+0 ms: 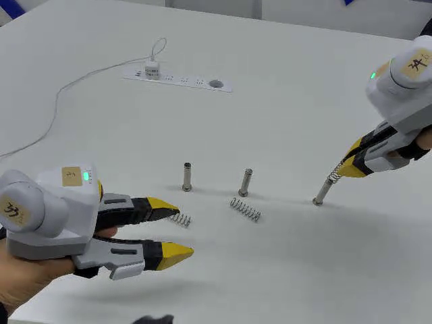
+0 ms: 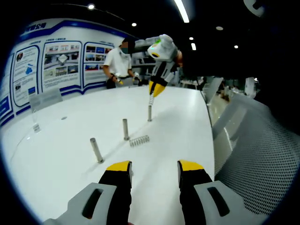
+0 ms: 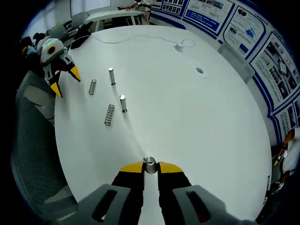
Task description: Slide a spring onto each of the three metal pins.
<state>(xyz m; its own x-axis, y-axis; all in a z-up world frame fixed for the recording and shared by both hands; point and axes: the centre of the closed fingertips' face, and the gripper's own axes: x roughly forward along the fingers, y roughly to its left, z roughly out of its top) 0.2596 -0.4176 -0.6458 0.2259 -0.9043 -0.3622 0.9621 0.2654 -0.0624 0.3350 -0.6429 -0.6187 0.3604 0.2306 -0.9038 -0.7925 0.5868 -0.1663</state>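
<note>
Head view: tan stickers on both gripper bodies carry handwriting I cannot read. Left pin [image 1: 187, 177] and middle pin [image 1: 246, 183] stand upright on the table [image 1: 283, 121]. Right gripper [image 1: 347, 169] is clamped on a held spring [image 1: 334, 177], its axis in line with the right pin [image 1: 321, 194], at the pin's top. Two loose springs [image 1: 245, 209] lie flat. Left gripper [image 1: 183, 231] is wide apart, holding nothing.
</note>
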